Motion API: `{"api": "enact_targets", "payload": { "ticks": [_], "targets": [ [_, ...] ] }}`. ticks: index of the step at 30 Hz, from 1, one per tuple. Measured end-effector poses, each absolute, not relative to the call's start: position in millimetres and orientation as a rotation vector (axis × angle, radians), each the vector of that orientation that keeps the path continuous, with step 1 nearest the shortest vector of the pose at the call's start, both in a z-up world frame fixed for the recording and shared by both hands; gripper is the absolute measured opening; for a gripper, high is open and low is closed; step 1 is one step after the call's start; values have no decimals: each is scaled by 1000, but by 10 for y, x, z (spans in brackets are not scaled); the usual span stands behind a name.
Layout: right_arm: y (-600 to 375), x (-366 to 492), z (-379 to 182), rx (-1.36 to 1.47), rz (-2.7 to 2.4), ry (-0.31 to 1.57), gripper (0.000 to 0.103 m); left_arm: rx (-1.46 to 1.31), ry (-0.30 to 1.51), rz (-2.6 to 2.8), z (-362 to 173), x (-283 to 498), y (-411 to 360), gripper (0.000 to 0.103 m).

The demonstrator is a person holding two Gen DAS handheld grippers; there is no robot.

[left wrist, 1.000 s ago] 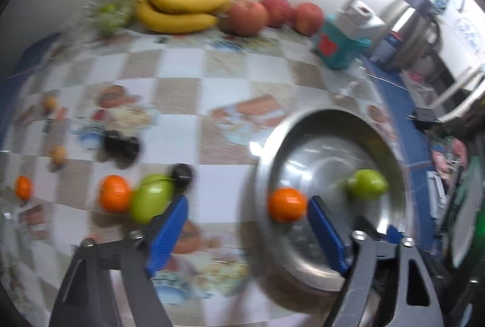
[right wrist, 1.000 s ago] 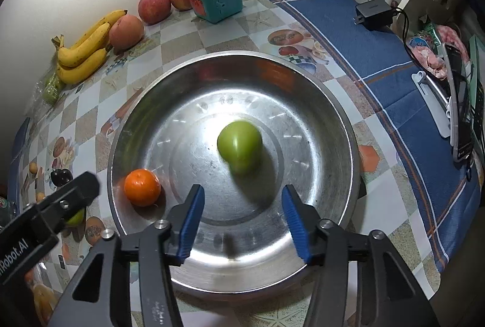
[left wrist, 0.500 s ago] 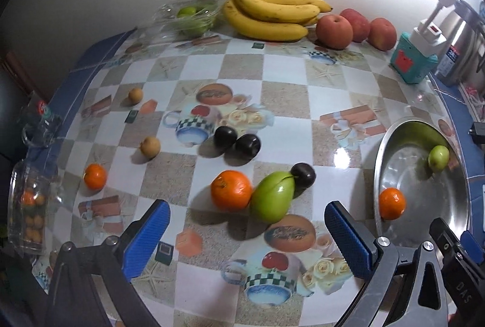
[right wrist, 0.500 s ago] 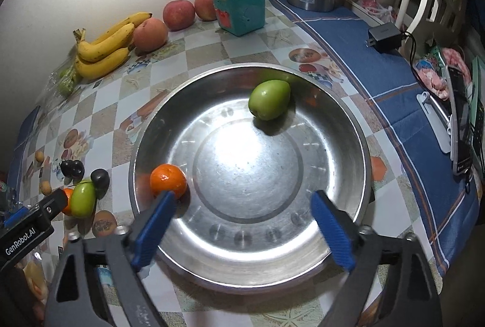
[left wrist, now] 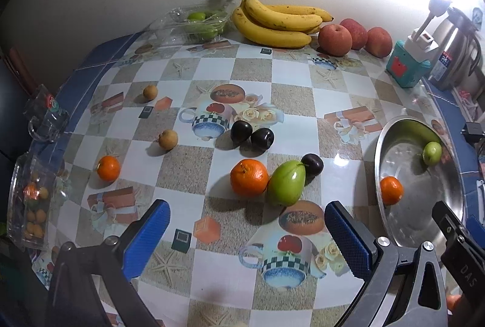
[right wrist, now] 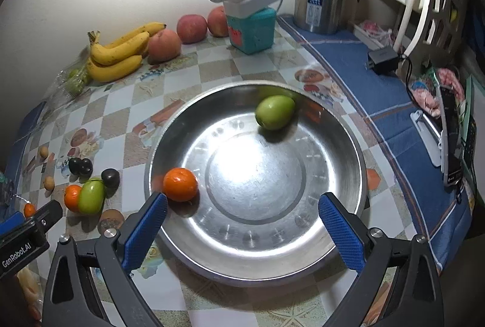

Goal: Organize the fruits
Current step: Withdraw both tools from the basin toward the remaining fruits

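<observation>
Having just been opening, both grippers are now standing wide with nothing between their pads: the right gripper (right wrist: 242, 231) is hanging over the near rim of the steel bowl (right wrist: 348, 145), and the left gripper (left wrist: 247, 236) is hanging over the table (left wrist: 303, 96) in front of the loose fruit. Inside the bowl, a green fruit (right wrist: 274, 112) that lay near the middle a second ago is now resting against the far wall, and a small orange (right wrist: 180, 184) is sitting by the left rim, so two pieces are already sorted. The left wrist view is now taking in the next cluster: an orange (left wrist: 249, 177) touching a green mango-shaped fruit (left wrist: 286, 183), with a dark plum (left wrist: 312, 164) just behind. One of these looks like the next pick.
</observation>
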State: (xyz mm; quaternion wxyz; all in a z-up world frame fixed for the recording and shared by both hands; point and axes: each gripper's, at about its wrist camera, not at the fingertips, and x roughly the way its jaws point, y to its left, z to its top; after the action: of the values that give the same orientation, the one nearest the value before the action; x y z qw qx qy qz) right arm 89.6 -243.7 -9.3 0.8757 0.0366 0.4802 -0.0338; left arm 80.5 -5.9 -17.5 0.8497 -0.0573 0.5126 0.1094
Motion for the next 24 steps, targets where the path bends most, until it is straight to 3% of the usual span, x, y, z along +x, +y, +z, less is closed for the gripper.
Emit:
{"api": "enact_targets", "payload": {
  "ticks": [24],
  "targets": [
    [-2059, 563, 191, -5, 87, 854, 100, -136, 989, 307, -50, 486, 251, 103]
  ]
}}
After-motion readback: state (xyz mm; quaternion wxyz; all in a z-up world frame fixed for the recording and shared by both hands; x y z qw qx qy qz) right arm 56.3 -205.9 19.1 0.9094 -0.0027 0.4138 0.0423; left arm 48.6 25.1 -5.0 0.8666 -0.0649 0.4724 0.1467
